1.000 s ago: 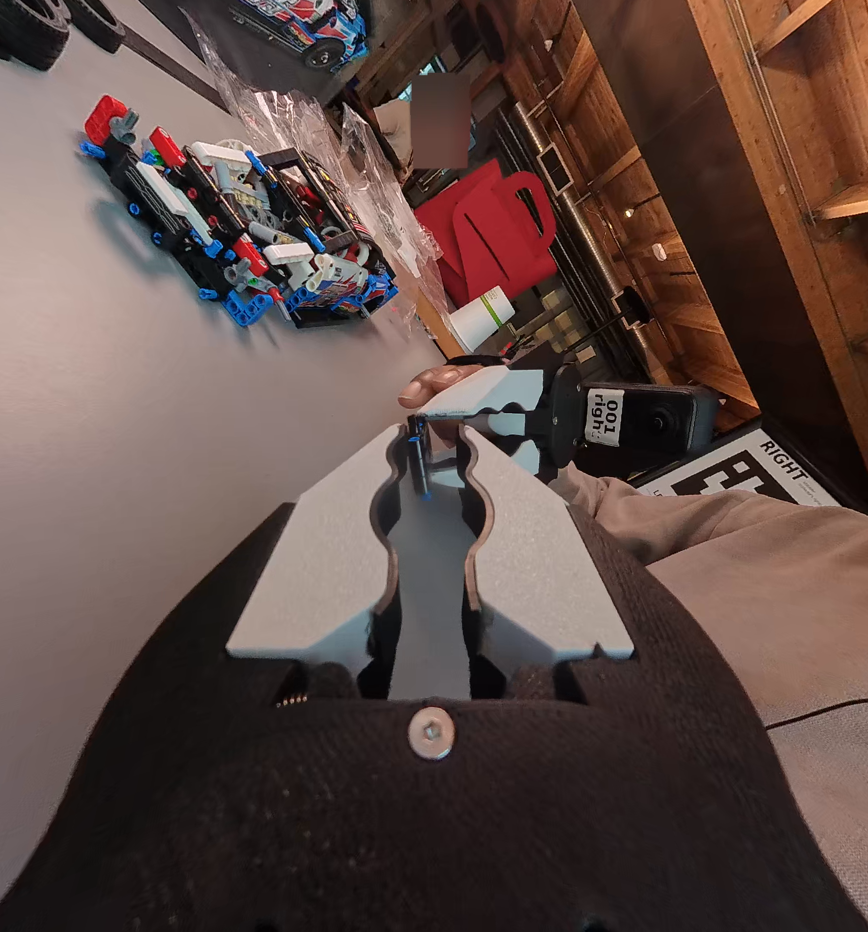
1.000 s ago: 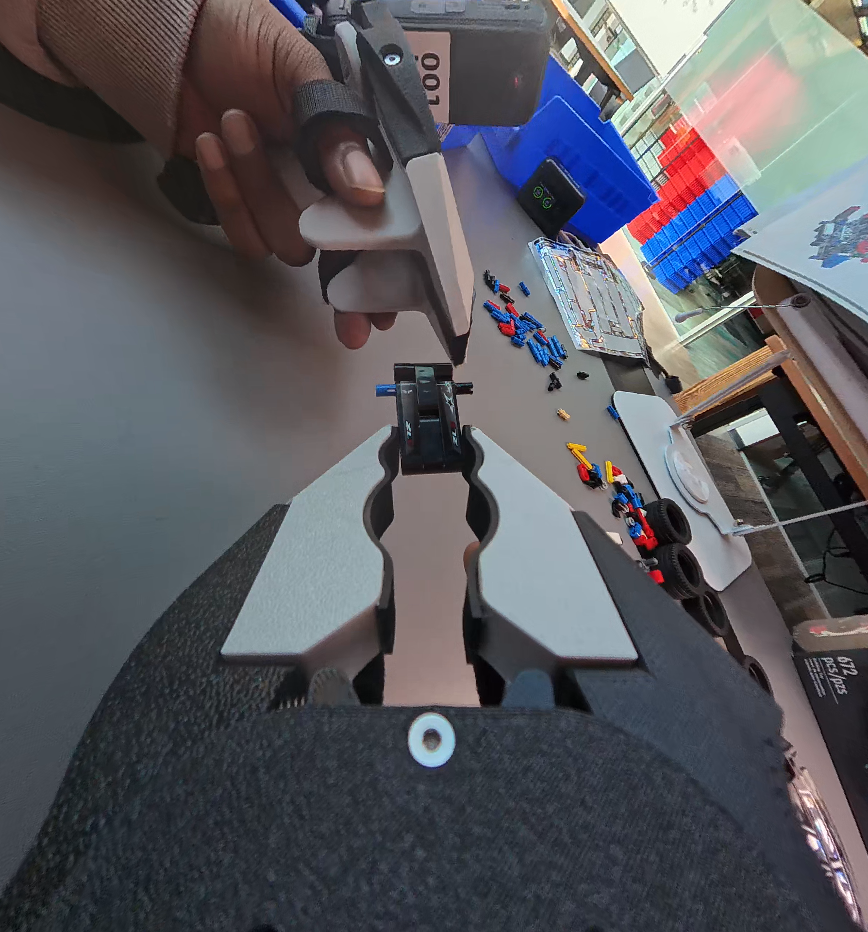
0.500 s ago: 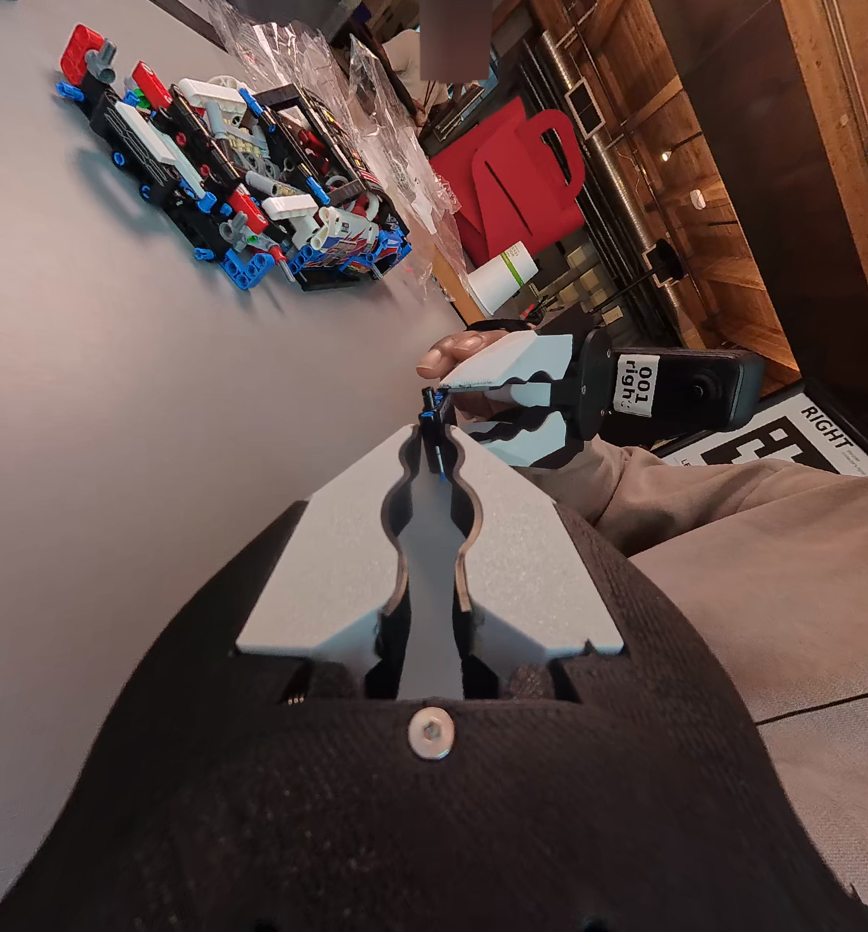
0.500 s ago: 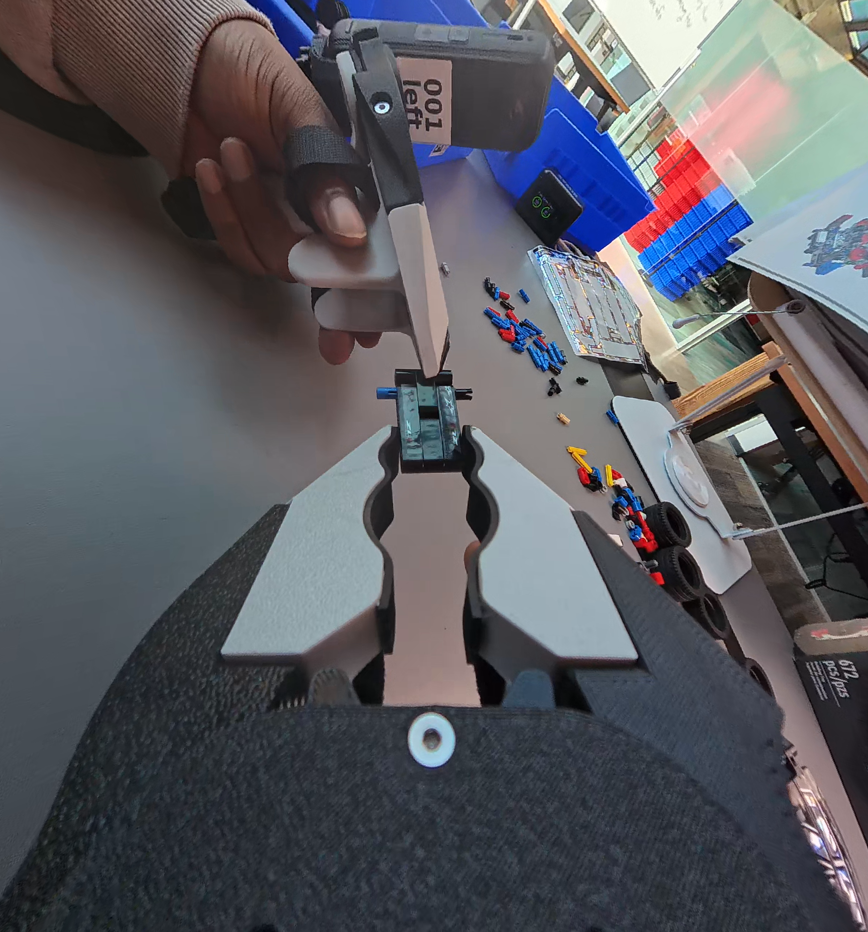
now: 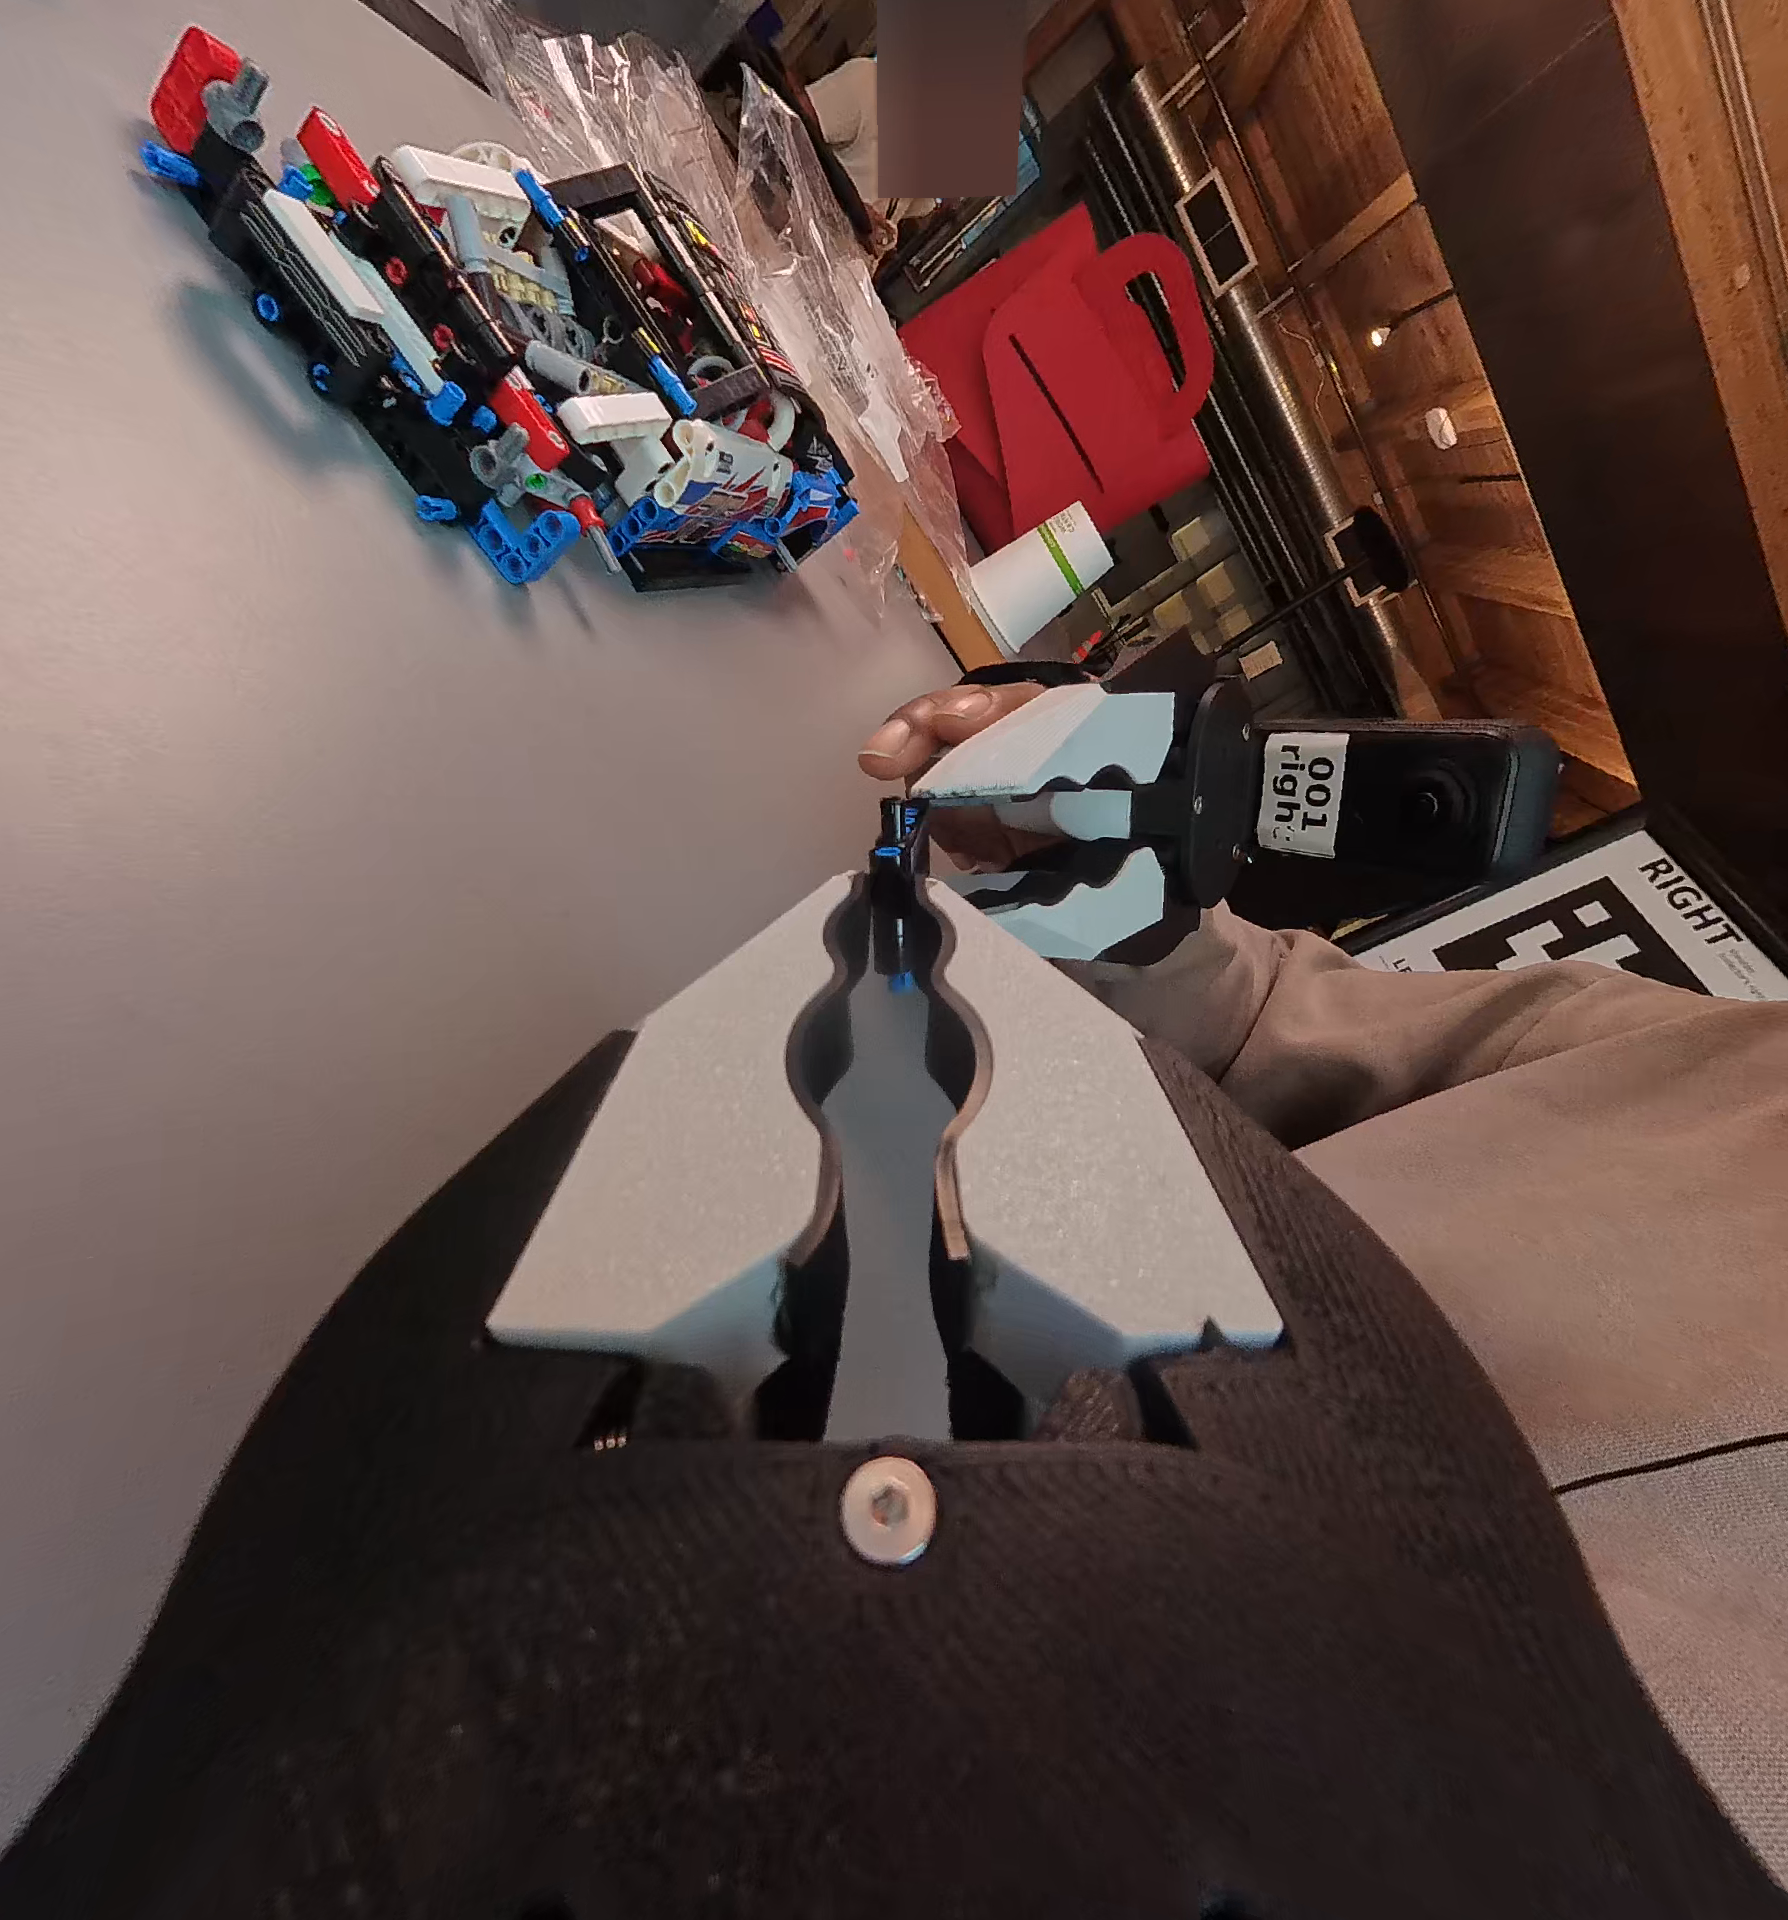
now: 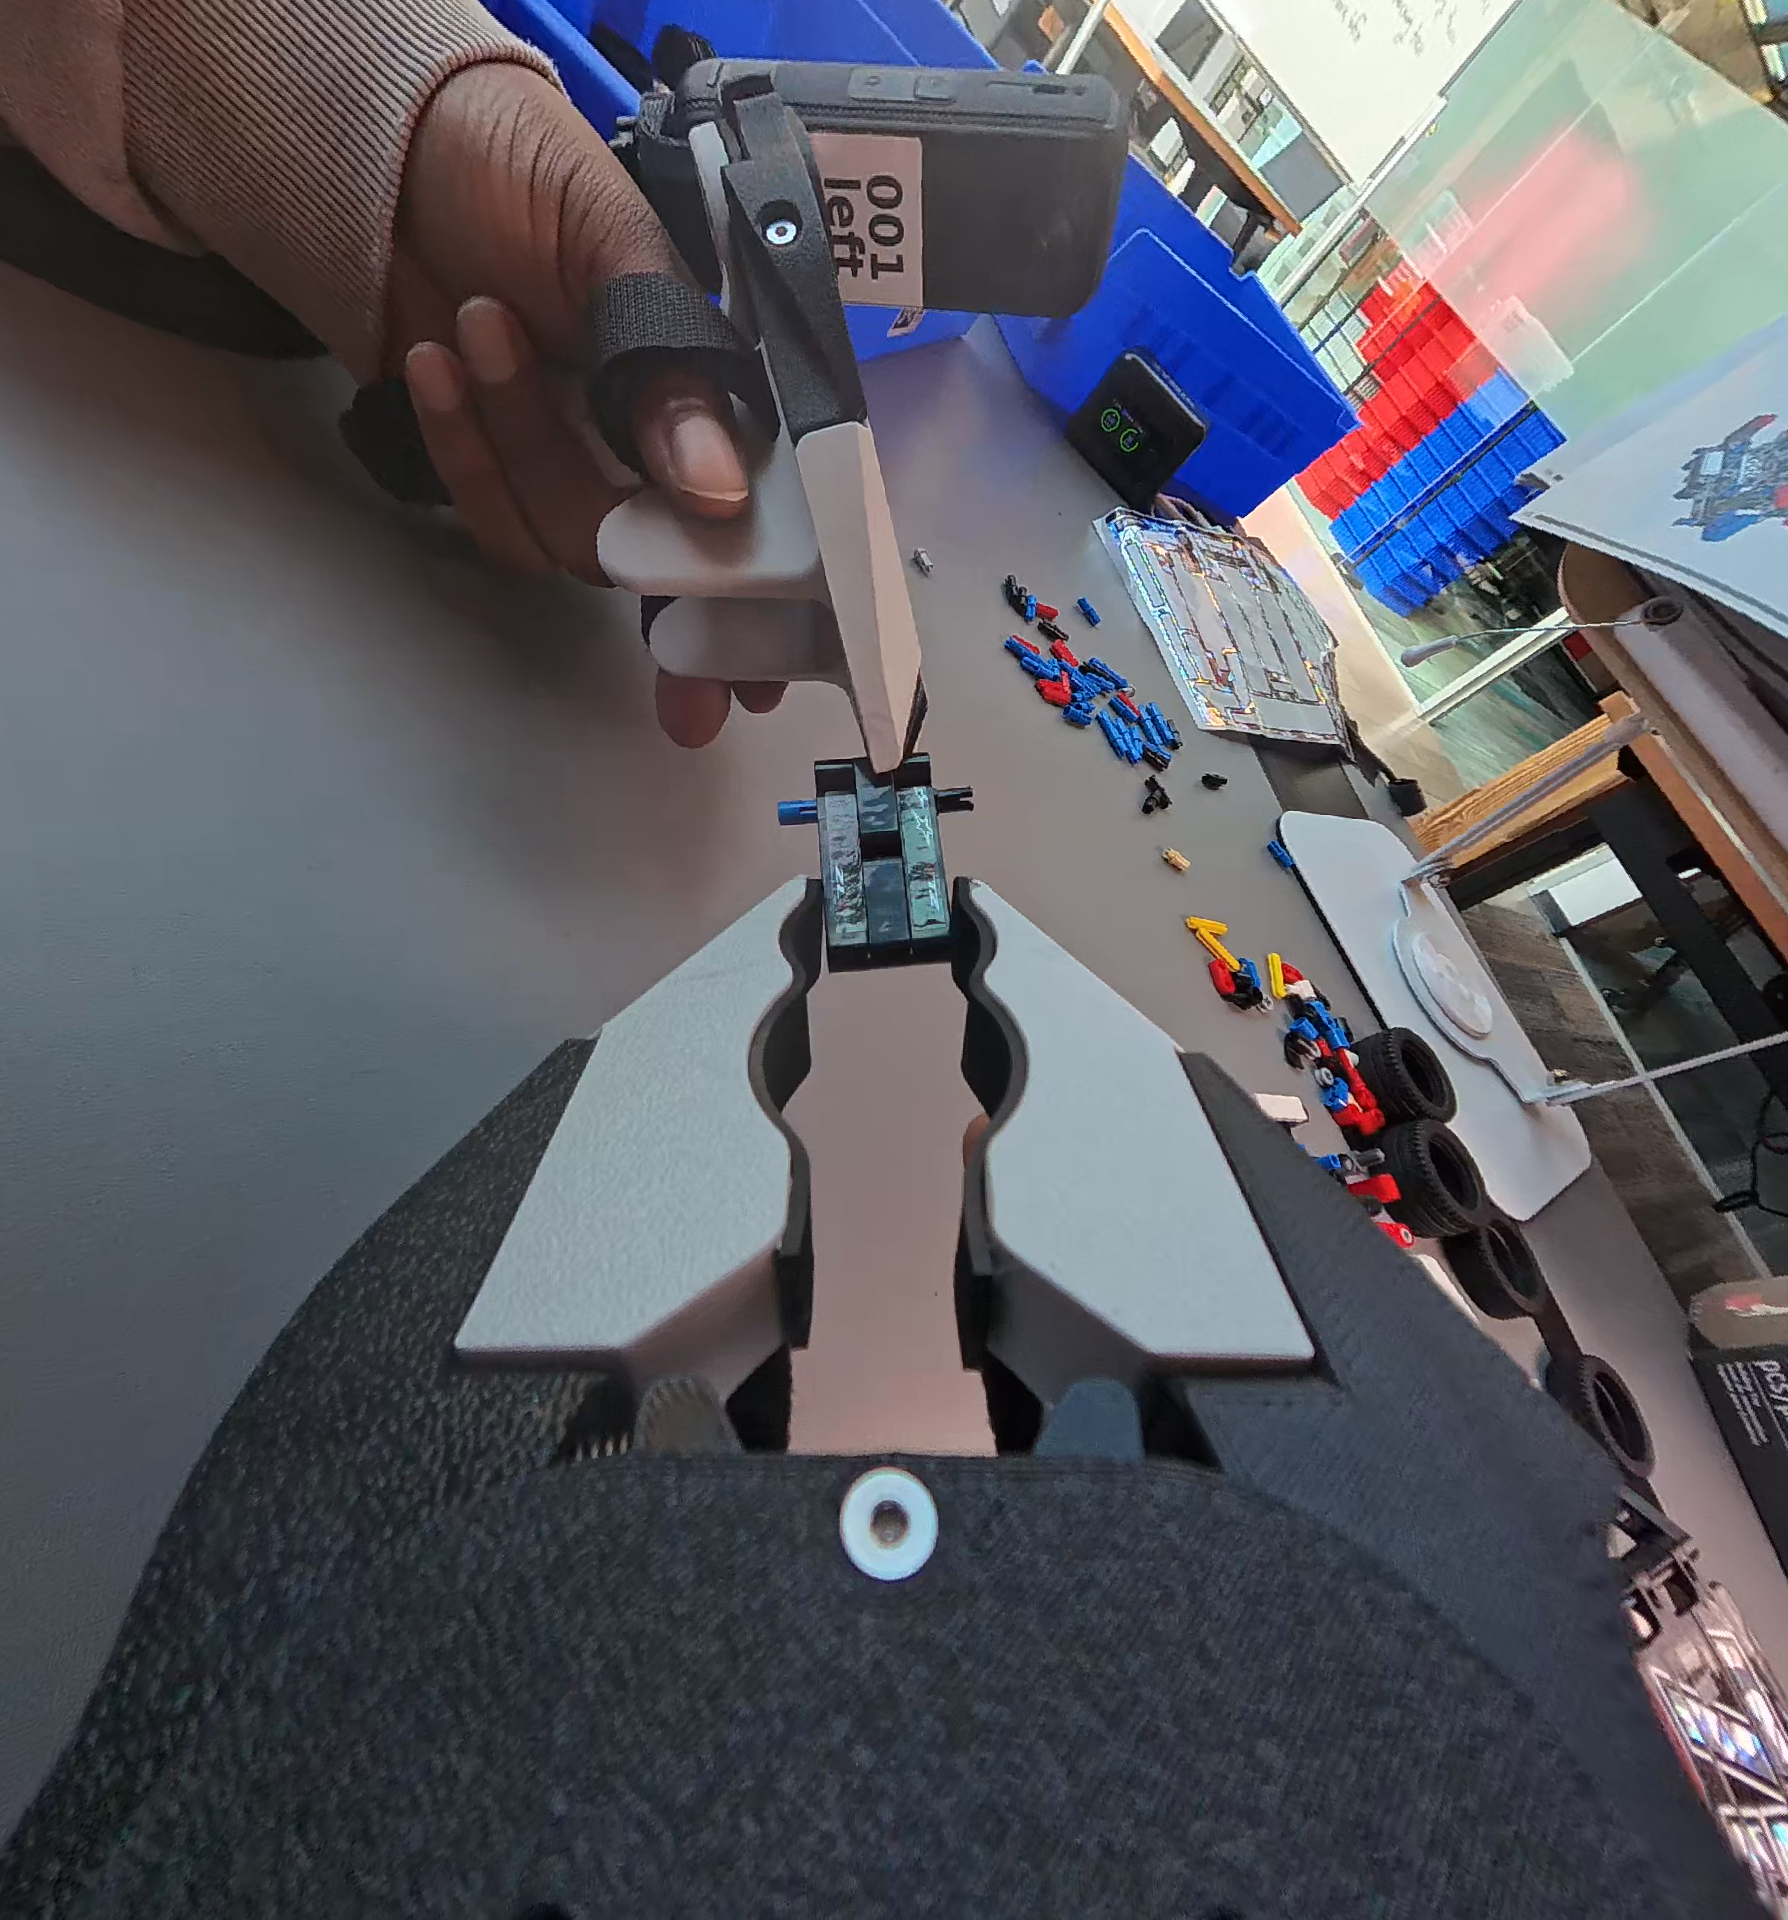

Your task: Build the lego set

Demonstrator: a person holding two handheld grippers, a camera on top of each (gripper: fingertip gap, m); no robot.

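The left gripper (image 6: 895, 743) is pinching the far end of the small black sub-assembly (image 6: 885, 868), which the right gripper (image 6: 885, 925) is clamping at its near end above the table (image 6: 194, 831). Uneven squeezing could be twisting it loose, popping its blue pin (image 6: 794, 811).

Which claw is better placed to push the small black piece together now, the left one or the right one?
Probably the left. The right claw is shut on the black piece, steadying it, while the left claw's tips already touch its far end.
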